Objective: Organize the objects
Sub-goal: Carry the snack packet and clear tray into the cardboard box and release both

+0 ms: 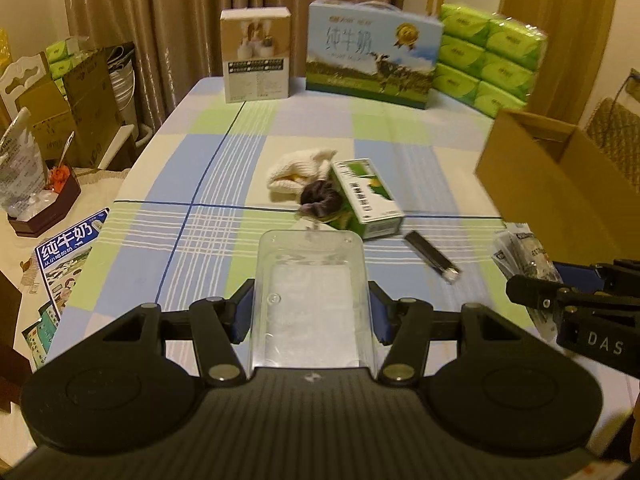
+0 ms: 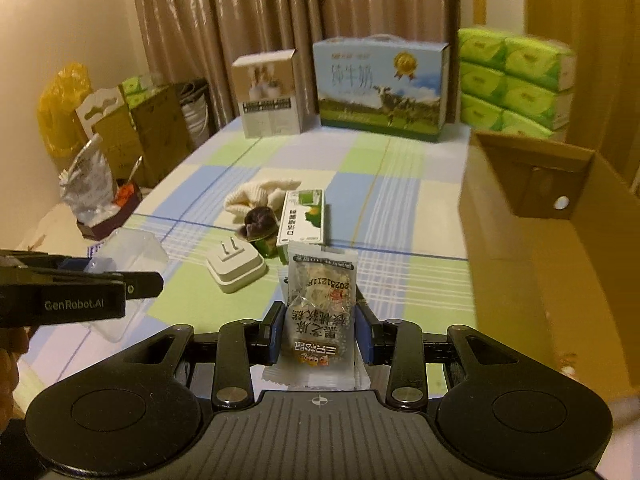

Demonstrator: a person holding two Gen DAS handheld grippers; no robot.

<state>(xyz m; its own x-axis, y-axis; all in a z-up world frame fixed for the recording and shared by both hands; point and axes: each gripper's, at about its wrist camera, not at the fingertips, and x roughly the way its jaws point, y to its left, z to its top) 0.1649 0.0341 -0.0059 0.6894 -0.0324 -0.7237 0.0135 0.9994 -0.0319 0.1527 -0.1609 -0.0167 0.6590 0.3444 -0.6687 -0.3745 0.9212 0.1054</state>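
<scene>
My left gripper (image 1: 310,316) is shut on a clear plastic tray (image 1: 310,280), held above the checked tablecloth. My right gripper (image 2: 320,334) is shut on a grey snack packet (image 2: 322,300) with dark print, also lifted off the table. In the left wrist view the right gripper (image 1: 560,300) shows at the right edge with the snack packet (image 1: 524,252). In the right wrist view the left gripper (image 2: 132,286) enters from the left with the clear tray (image 2: 128,256). An open cardboard box (image 2: 540,216) stands at the right.
On the table lie a white knit cloth (image 1: 296,170), a dark scrunchie (image 1: 318,198), a green-and-white carton (image 1: 366,196), a black stick (image 1: 432,256) and a white plug adapter (image 2: 236,266). At the far edge stand a beige box (image 1: 256,54), a milk case (image 1: 374,52) and green tissue packs (image 1: 490,56).
</scene>
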